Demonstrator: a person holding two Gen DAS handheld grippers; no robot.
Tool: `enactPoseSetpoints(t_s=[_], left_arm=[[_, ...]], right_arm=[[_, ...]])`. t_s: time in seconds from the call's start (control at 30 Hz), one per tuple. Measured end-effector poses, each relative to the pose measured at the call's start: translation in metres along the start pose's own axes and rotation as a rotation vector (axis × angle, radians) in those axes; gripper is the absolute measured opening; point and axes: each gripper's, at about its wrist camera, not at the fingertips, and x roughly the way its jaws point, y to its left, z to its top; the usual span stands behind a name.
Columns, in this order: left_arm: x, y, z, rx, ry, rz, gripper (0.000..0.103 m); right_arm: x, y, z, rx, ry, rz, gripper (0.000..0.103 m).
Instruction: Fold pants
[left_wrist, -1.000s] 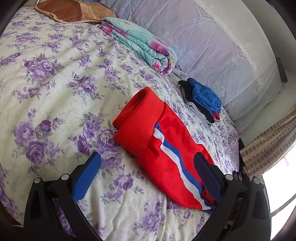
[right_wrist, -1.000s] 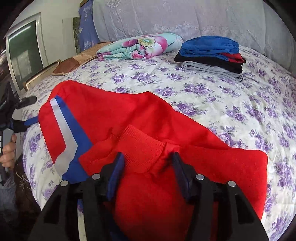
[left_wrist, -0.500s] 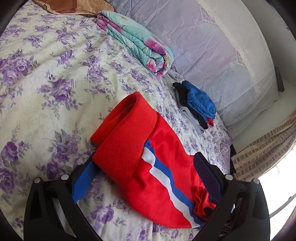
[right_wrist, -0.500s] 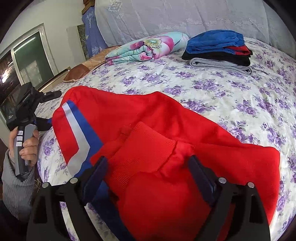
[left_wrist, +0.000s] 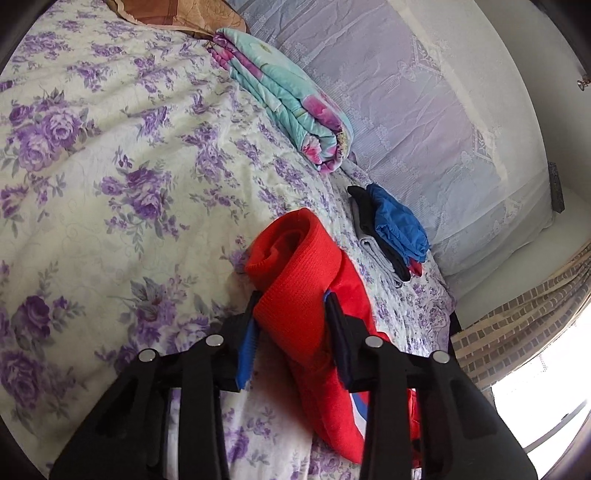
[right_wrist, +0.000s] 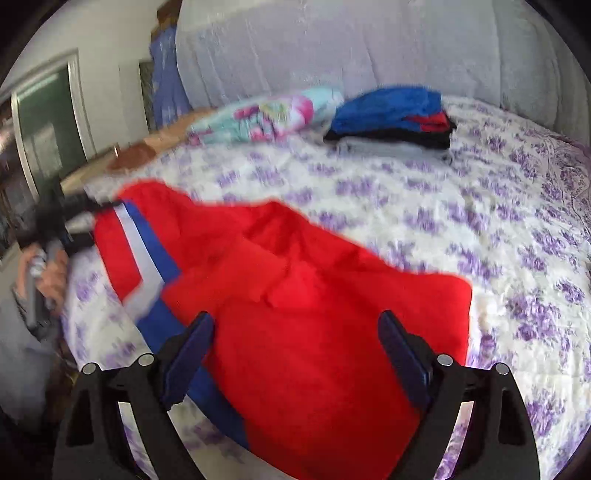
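Note:
Red pants (left_wrist: 295, 295) with a white and blue side stripe lie on a floral bedspread (left_wrist: 110, 184). In the left wrist view my left gripper (left_wrist: 291, 325) is shut on the ribbed red waistband, which bunches between the blue pads. In the right wrist view the pants (right_wrist: 314, 332) spread folded across the bed, stripe at the left. My right gripper (right_wrist: 295, 347) is open wide and empty, its jaws hovering over the red fabric. The left gripper (right_wrist: 70, 221) and the hand holding it show at the far left.
A stack of folded clothes, blue on top (left_wrist: 391, 229) (right_wrist: 395, 118), lies near the pillows. A rolled floral quilt (left_wrist: 288, 99) (right_wrist: 266, 114) lies beside it. A brown cushion (left_wrist: 177, 14) sits at the bed's far corner. A curtain (left_wrist: 517, 325) hangs past the bed edge.
My left gripper moved in and closed on the waistband. My right gripper let go of the pants, opened wide and drew back; its view is blurred by motion.

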Motion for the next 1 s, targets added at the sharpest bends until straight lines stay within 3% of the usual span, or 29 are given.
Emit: enactPoseSetpoints(t_s=[0.03,0.2,0.37,0.6,0.7,0.83,1.0], left_arm=[[-0.005,-0.007,-0.001,0.014,-0.014,0.006,0.031],[-0.023,-0.062,-0.01,0.177,-0.062,0.075,0.029],[-0.028,-0.136,-0.032,0.391,-0.081,0.075,0.019],[0.002,-0.228,-0.089,0.644,-0.063,0.057,0.015],[0.017,-0.263,-0.123,0.746,-0.043,0.04,0.013],[0.043,-0.306,-0.187,0.931,0.023,0.015,0.013],[0.099,-0.306,-0.276,1.084,0.226,0.03,0.013]], right_arm=[[0.007,-0.001,-0.005,-0.013,0.011,0.015,0.1],[-0.001,-0.013,-0.007,0.052,-0.057,0.115,0.099],[-0.032,-0.065,-0.011,0.257,-0.158,0.22,0.099],[-0.058,-0.149,-0.052,0.55,-0.23,0.214,0.099],[-0.061,-0.173,-0.071,0.646,-0.264,0.271,0.099],[-0.068,-0.189,-0.082,0.693,-0.331,0.328,0.099],[-0.072,-0.196,-0.093,0.69,-0.381,0.383,0.099]])
